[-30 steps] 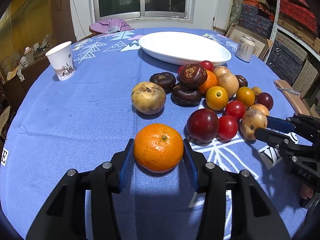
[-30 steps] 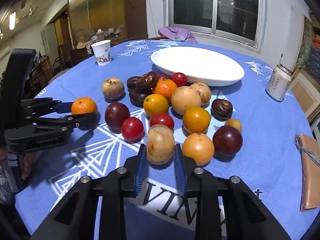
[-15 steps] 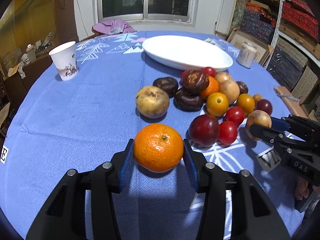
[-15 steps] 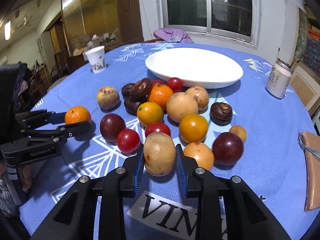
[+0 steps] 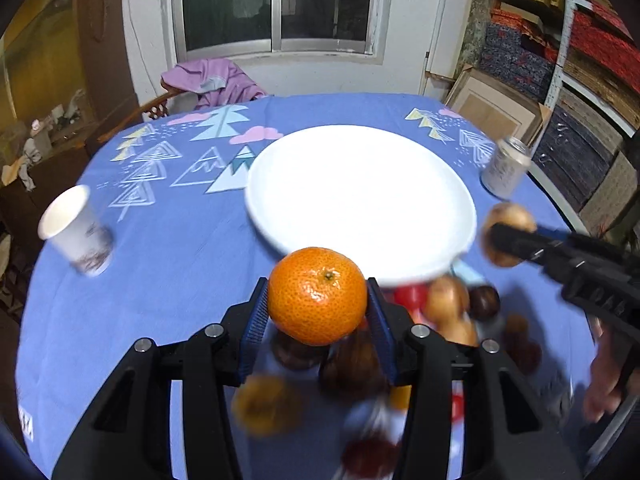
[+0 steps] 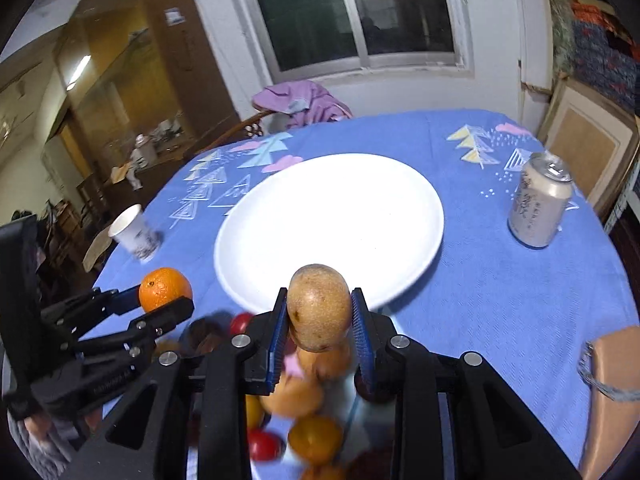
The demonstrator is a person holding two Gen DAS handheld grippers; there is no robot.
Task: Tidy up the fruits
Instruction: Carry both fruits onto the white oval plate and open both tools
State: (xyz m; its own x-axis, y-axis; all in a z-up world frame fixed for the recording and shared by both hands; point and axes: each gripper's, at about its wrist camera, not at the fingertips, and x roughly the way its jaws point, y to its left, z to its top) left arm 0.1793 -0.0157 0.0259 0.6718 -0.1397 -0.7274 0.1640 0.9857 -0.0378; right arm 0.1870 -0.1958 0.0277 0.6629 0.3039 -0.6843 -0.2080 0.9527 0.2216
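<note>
Straight ahead of both tools and a little below: a wide, round white ceramic plate [image 5: 360, 196], bare on the blue patterned cloth of the round worktop [image 5: 172, 248]. Near rim just beyond each carried fruit; no long axis to mind, so any approach line works.

Left tool [image 5: 316, 312] clamped on a round, dimpled orange mandarin [image 5: 317, 295], blue pads pressing its two sides, stem scar facing up. Held aloft, level, pointing forward, with the plate's near-left edge right behind the fruit. Seen from the right wrist view, that mandarin [image 6: 165, 289] short of the plate's left rim [image 6: 224, 264].

Right tool [image 6: 318, 320] clamped on a tan, speckled, egg-shaped fruit [image 6: 319, 307], long axis upright between the pads, narrow end up. Aimed at the plate's near edge, about centred on it. Seemingly about as close as the left.

Below both, blurred: the remaining pile of red, orange and dark brown fruits [image 6: 304, 400] on the cloth.

Likely next: forward over the rim, down, then release, kept apart so neither fruit knocks the other. Round mandarin apt to roll on the smooth glaze. White paper cup [image 5: 76, 232] and silver drinks can [image 6: 538, 204] well off to either side.
</note>
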